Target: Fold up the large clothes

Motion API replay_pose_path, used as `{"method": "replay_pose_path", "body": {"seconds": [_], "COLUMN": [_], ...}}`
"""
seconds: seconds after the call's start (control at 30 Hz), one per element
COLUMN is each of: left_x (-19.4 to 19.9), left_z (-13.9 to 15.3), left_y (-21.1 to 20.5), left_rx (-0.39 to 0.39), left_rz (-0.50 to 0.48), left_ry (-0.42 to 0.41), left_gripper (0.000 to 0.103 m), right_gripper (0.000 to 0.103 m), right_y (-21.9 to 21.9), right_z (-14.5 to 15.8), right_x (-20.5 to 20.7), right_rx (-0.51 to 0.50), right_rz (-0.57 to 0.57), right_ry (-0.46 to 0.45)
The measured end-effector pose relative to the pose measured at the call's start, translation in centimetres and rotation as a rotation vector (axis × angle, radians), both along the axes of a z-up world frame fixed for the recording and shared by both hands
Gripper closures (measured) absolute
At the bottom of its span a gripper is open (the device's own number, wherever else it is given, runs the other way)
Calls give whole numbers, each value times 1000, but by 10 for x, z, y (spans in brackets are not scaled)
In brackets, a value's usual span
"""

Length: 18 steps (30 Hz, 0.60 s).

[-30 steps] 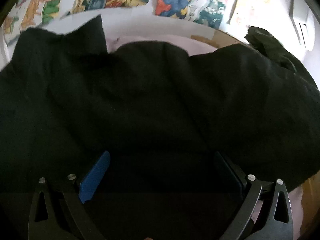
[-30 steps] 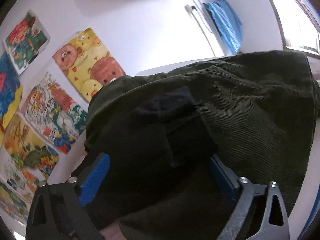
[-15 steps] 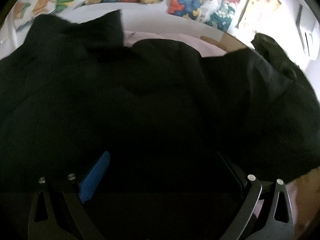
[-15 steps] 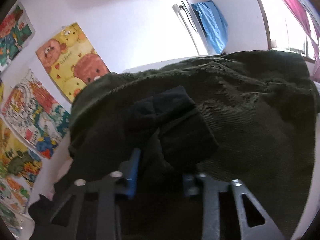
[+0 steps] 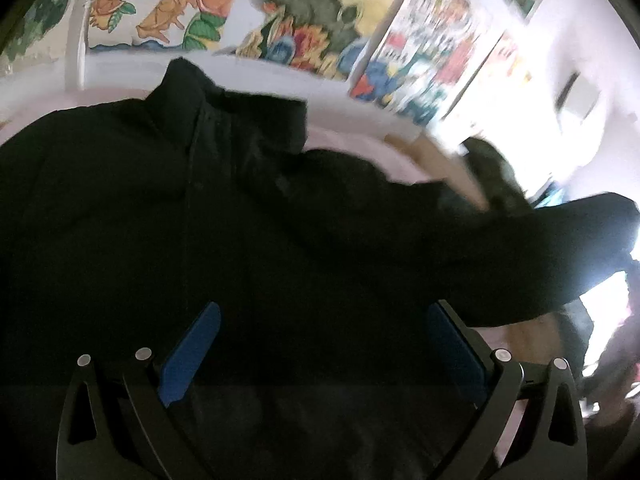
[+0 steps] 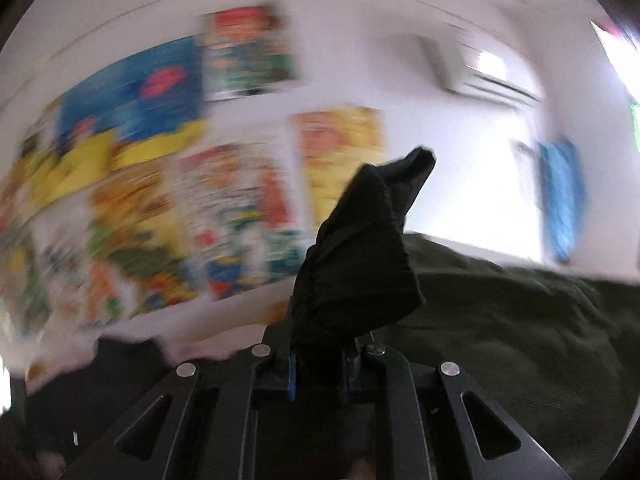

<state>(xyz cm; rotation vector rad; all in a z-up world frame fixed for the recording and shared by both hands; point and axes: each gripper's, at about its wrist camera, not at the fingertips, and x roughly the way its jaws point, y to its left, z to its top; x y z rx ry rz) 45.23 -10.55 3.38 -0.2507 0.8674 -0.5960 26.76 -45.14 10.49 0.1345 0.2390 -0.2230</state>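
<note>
Left wrist view: your left gripper (image 5: 320,354) stands with its blue pads (image 5: 190,358) spread wide over the black jacket (image 5: 168,216); nothing is pinched, so this hand only hovers. The jacket lies spread on a pale pink surface (image 5: 348,148), collar toward the poster wall, one sleeve (image 5: 520,248) stretched out to the right.

Right wrist view: your right gripper (image 6: 319,372) is closing on a bunched black cuff (image 6: 356,248), which stands up between the pads, probably to carry the sleeve across the body. An olive corduroy garment (image 6: 520,328) lies behind.
</note>
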Motion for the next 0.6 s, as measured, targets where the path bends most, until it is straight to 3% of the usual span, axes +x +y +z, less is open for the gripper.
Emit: {"method": "replay_pose_path", "body": {"seconds": [0.13,0.33,0.5,0.6], "left_x": [-12,-13,7,20], "left_z": [8,-2,-12,-18], "left_y": [31,75,95,94], "left_rx": [-116,-364,-527,-556], "left_rz": [-17,-33,-20,-17], "left_ry": [24,87,159,196], "left_gripper": [1,1,1,1], "right_gripper": [89,89,89,89], "right_y": [92,192,239,257], "right_z": [-31,-102,-166,-196], "right_x": [26,51,60,62], "right_rx": [-185,-366,-463,-522], "right_rz": [240,438,534,572], "right_ry": [122,309,447,507]}}
